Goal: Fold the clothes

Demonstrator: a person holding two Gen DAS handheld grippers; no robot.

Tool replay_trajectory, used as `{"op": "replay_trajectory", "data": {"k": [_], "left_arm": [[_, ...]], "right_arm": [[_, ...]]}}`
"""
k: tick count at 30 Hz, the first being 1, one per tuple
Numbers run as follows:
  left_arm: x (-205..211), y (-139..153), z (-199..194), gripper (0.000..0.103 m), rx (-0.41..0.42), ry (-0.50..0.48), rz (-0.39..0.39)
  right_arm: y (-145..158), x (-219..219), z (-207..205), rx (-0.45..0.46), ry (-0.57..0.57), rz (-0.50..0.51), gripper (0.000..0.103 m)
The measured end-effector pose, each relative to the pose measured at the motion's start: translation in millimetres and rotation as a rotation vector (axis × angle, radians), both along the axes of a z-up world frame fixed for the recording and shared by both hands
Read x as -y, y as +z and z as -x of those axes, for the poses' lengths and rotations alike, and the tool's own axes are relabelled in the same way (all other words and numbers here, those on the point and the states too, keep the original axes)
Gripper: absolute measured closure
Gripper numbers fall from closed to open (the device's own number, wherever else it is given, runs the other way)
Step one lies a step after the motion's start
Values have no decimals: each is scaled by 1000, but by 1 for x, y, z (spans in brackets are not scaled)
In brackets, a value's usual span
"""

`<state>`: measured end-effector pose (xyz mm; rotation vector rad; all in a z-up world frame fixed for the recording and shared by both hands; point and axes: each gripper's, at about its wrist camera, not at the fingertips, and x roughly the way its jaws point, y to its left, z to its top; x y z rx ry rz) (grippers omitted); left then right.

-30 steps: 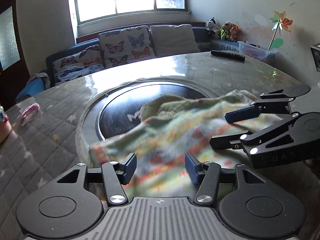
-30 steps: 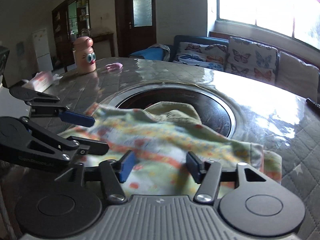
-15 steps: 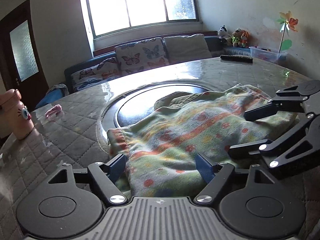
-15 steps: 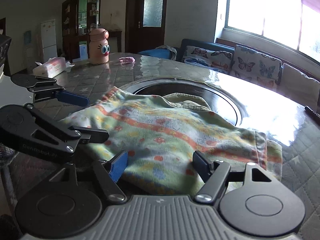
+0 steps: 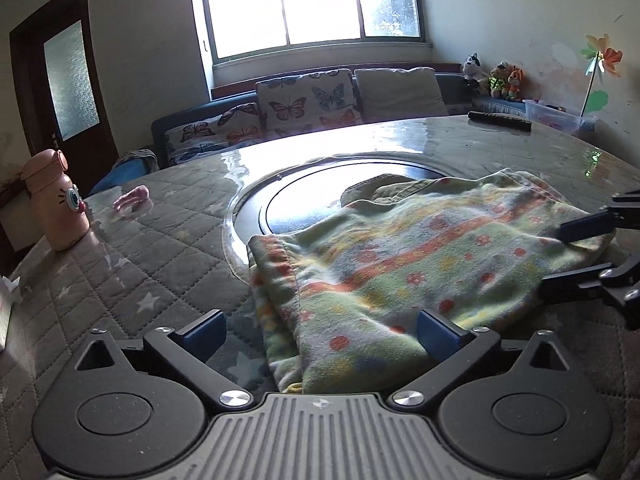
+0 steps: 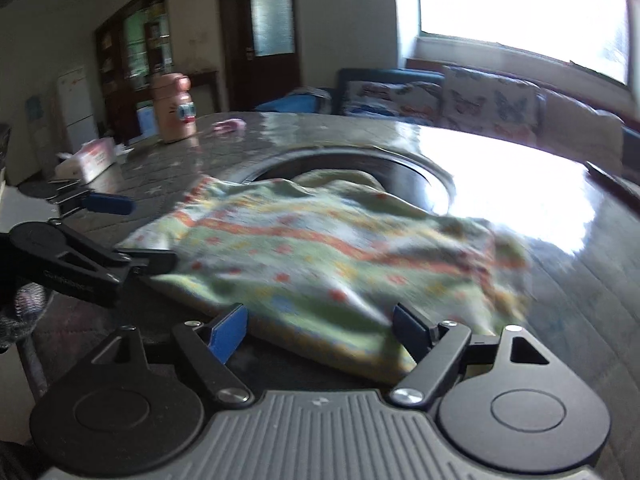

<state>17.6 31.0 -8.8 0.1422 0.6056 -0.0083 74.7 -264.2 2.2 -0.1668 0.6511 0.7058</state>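
A soft garment (image 5: pixel 400 264) in green with orange stripes and red dots lies folded on the round table, its far part over the dark turntable (image 5: pixel 304 204). My left gripper (image 5: pixel 320 336) sits at the garment's near edge. Its jaws are opening wide, with the cloth's corner between them and the blue pads (image 5: pixel 204 332) clear of it. My right gripper (image 6: pixel 320 330) is at the other near edge of the garment (image 6: pixel 320 256), jaws also opening, pads off the cloth. Each view shows the other gripper: the right one (image 5: pixel 576 256) and the left one (image 6: pixel 132 232).
A pink bottle (image 5: pixel 56 200) with a cartoon eye stands at the table's left, with a small pink item (image 5: pixel 132 200) beside it. A tissue pack (image 6: pixel 92 158) lies near the left edge. A remote (image 5: pixel 500 120) rests at the far right. A sofa (image 5: pixel 308 100) stands behind the table.
Both grippers' jaws have spread wider and drawn back a little. The garment, blurred and raised earlier, now lies settled on the table.
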Motion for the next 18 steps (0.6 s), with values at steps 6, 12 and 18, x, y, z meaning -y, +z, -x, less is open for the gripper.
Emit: {"op": "replay_trajectory", "data": {"k": [6, 12, 18], "left_arm": [[-2, 0, 0, 0, -6, 4, 18], [-5, 5, 0, 0, -9, 18, 17], [-15, 6, -6, 0, -11, 62, 1]], "right_arm": [[1, 34, -1, -40, -81, -36, 24], [16, 28, -12, 0, -85, -70, 22], [-1, 18, -39, -79, -87, -101, 21]]}}
